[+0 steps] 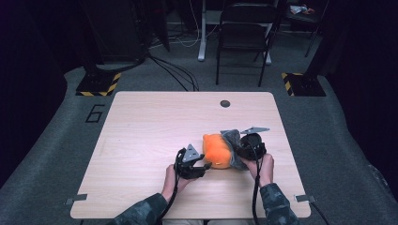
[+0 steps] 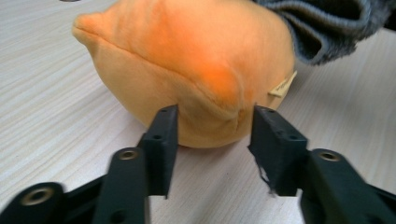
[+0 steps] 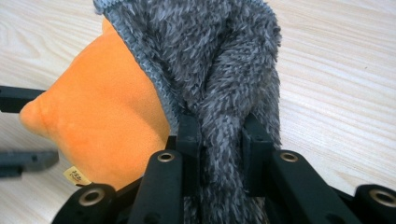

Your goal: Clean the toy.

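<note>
On wooden table [image 1: 141,140]: orange plush toy [image 1: 217,150] lying in grey fuzzy fabric [image 1: 233,137]; right gripper [image 3: 219,135] pinching the fabric; left gripper [image 2: 212,128] standing spread around the toy's end.

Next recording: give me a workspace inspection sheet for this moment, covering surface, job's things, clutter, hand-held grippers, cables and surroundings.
Surface: light wooden table with a dark round spot near its far edge.
Job's things: orange plush toy lying on the table, partly inside a grey fuzzy cover.
Clutter: nothing seen.
Grippers: left hand-held gripper, jaws apart either side of the plush's end, pads not pressing; right hand-held gripper clamped on a fold of the grey cover.
Cables: one trails from each gripper toward the person; more lie on the floor beyond the table.
Surroundings: dark carpeted room, black chair, hazard-striped stand bases.
</note>
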{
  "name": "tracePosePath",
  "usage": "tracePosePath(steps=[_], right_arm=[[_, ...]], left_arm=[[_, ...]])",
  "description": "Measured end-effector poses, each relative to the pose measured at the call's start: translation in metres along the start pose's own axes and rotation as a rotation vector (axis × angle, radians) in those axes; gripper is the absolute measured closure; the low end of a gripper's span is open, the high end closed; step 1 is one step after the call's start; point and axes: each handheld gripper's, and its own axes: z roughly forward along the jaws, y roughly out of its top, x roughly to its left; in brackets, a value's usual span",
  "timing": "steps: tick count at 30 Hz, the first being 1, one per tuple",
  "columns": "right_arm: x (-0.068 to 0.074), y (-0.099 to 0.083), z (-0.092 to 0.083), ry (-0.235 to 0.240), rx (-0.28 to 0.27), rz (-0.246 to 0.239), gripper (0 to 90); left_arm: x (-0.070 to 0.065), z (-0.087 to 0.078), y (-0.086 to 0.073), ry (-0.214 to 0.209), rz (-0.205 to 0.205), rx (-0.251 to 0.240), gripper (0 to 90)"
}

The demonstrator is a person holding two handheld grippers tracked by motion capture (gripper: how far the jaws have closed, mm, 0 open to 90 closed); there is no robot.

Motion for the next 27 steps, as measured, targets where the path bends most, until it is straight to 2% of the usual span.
tracePosePath(steps=[4,6,9,11,13,15,16,17,18,19,21,27], right_arm=[[0.001,0.000,0.001,0.005,-0.001,0.008,73.4],[0.001,0.000,0.001,-0.001,-0.001,0.004,73.4],[0.002,0.000,0.001,0.001,-0.004,0.003,73.4],[0.001,0.000,0.000,0.002,-0.005,0.008,73.4],[0.001,0.002,-0.003,-0.002,-0.012,0.007,73.4],[0.001,0.003,-0.006,-0.005,-0.022,0.004,73.5],[0.004,0.007,-0.015,0.003,-0.041,0.005,73.5],[0.005,0.009,-0.019,0.006,-0.052,-0.016,73.5],[0.005,0.009,-0.019,0.006,-0.052,-0.016,73.5],[0.013,0.013,-0.026,0.033,-0.073,-0.019,73.4],[0.024,0.016,-0.029,0.051,-0.085,-0.044,73.4],[0.056,0.019,-0.024,0.106,-0.083,-0.118,73.3]], left_arm=[[-0.003,0.008,-0.002,0.026,0.017,0.002,46.0],[-0.003,0.009,-0.003,0.026,0.012,-0.004,53.5],[-0.003,0.010,-0.003,0.019,0.012,-0.016,69.5],[-0.003,0.010,-0.003,0.022,0.015,-0.015,76.1],[-0.003,0.010,-0.002,0.013,-0.005,-0.021,79.1],[-0.002,0.008,0.001,0.011,-0.008,-0.027,80.2],[-0.001,0.007,0.002,0.007,-0.011,-0.027,80.4],[-0.001,0.006,0.003,-0.001,-0.024,-0.031,80.5],[0.000,0.005,0.004,-0.004,-0.034,-0.036,80.5],[0.000,0.003,0.006,-0.016,-0.064,-0.047,80.5],[0.001,0.000,0.009,-0.022,-0.079,-0.055,80.5],[0.000,-0.007,0.013,-0.046,-0.089,-0.076,80.5]])
